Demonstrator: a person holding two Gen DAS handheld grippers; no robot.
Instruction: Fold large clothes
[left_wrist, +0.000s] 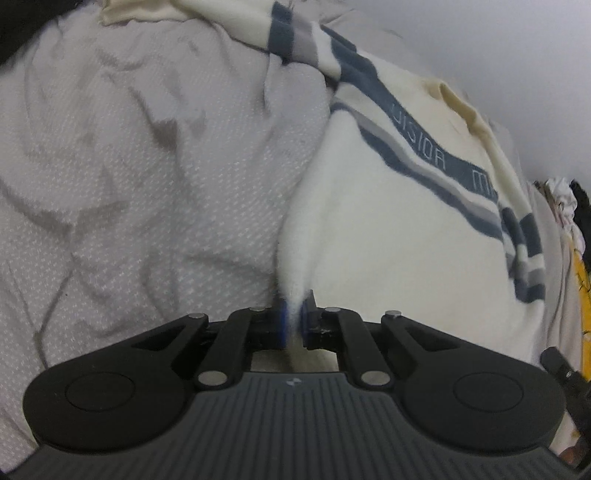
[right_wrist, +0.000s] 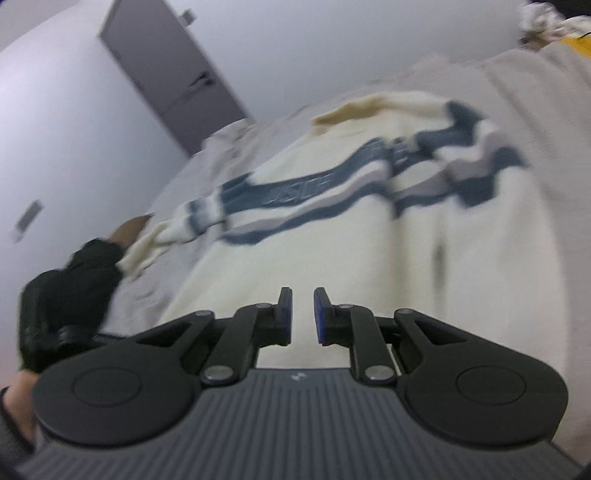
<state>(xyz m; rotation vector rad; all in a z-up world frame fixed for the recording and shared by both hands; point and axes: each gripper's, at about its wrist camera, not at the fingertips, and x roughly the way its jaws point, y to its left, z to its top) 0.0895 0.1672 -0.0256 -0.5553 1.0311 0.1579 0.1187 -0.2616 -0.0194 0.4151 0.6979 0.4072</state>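
Your left tongs pinch the cream sweater's hem; it sprawls on the bed toward twelve o'clock. Soft, floppy knit: grip hems. Right tongs nearly pressed together, empty.

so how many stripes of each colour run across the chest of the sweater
On the cream sweater, counted where the lettered band crosses the chest:
navy stripes: 2
grey stripes: 1
total: 3
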